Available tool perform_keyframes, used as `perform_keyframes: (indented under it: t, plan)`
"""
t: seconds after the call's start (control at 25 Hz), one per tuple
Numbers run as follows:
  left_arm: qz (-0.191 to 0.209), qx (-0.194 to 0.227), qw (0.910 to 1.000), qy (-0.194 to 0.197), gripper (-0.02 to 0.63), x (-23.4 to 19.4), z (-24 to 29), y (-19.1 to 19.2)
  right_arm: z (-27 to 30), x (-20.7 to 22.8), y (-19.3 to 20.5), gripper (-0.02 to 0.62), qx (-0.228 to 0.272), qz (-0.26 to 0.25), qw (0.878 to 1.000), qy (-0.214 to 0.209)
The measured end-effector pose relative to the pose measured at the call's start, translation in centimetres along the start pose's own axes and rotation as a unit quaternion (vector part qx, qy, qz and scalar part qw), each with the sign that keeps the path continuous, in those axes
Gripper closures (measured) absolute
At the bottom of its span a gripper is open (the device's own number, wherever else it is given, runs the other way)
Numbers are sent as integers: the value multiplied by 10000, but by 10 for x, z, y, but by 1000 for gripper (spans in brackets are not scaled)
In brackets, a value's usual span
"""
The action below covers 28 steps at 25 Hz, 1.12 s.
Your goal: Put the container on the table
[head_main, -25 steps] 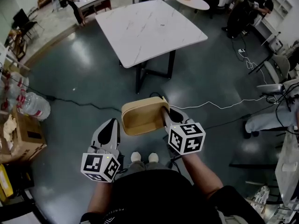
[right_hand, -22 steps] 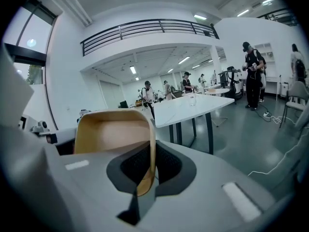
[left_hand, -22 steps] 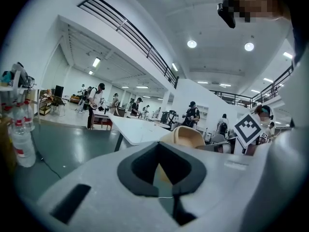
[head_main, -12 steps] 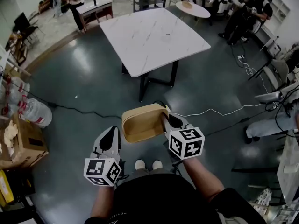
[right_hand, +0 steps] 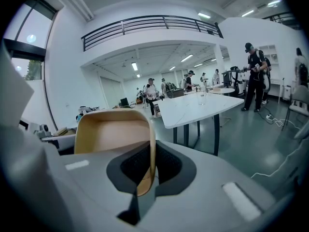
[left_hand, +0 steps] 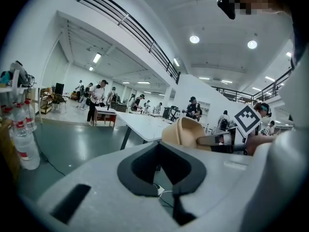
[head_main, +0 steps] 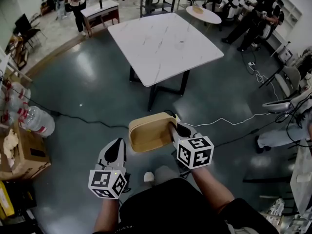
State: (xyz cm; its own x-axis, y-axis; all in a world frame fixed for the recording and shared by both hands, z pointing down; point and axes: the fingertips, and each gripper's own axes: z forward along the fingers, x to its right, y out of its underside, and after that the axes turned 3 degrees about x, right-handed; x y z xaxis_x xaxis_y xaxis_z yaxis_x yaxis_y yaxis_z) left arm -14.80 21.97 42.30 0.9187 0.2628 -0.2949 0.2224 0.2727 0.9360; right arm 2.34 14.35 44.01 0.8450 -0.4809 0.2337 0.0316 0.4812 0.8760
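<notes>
A tan wooden container (head_main: 150,131) hangs above the dark floor, just in front of my body. My right gripper (head_main: 174,130) is shut on its right wall; in the right gripper view that thin wall (right_hand: 150,151) stands pinched between the dark pads. My left gripper (head_main: 116,147) hangs to the left of the container, apart from it, shut and holding nothing. The white marble table (head_main: 165,43) stands ahead, beyond the container. From the left gripper view the container (left_hand: 186,132) shows to the right, with the table (left_hand: 145,124) behind it.
A cardboard box (head_main: 24,152) and a big water bottle (head_main: 38,120) sit at the left. Cables (head_main: 229,121) run over the floor between me and the table. A small round table (head_main: 202,14) and several people stand beyond. Chairs and equipment line the right side.
The marble table has slid lower and closer in the head view. The container stays in my right gripper, and both grippers keep their places relative to my body.
</notes>
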Motion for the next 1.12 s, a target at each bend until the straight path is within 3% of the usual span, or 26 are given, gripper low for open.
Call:
perform_keyframes:
  t: [0.44,0.76,1.12]
  plan:
    - [-17,-96,9999,64,611,-21,49,-6,48,25,-16,583,-127,61,9999,38]
    - [127,-129,9998,-15,611,-49,111,-32,107,51,-47,583,-149,105,9998,-12]
    - [19,-226,9997,-19,611,-64,184,-52,158,88,-77,583,-244,209,9995,-29]
